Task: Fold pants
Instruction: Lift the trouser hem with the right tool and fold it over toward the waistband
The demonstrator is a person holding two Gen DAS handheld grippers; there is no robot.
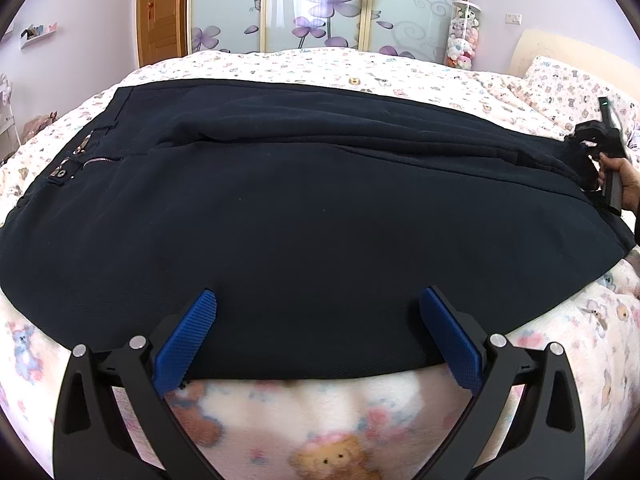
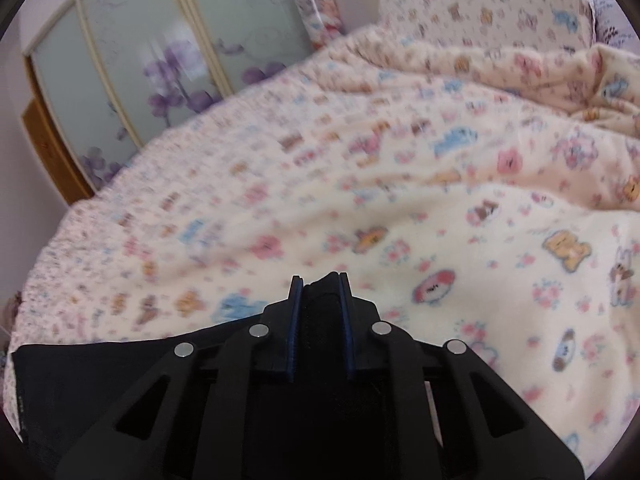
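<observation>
- Dark pants (image 1: 304, 208) lie spread flat across the bed (image 1: 304, 62), waistband and zip at the left (left wrist view)
- Left gripper (image 1: 316, 332) hovers over the pants' near edge, jaws wide apart, nothing between them
- Right gripper (image 2: 320, 300) is clamped on a bunched fold of the pants at their right end
- A hand (image 1: 622, 180) holds that gripper's handle

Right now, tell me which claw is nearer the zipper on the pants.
Left. The left claw hangs open over the near edge of the pants, with the zipper up on its left. The right claw is clamped on the far leg end, opposite the zipper.
</observation>
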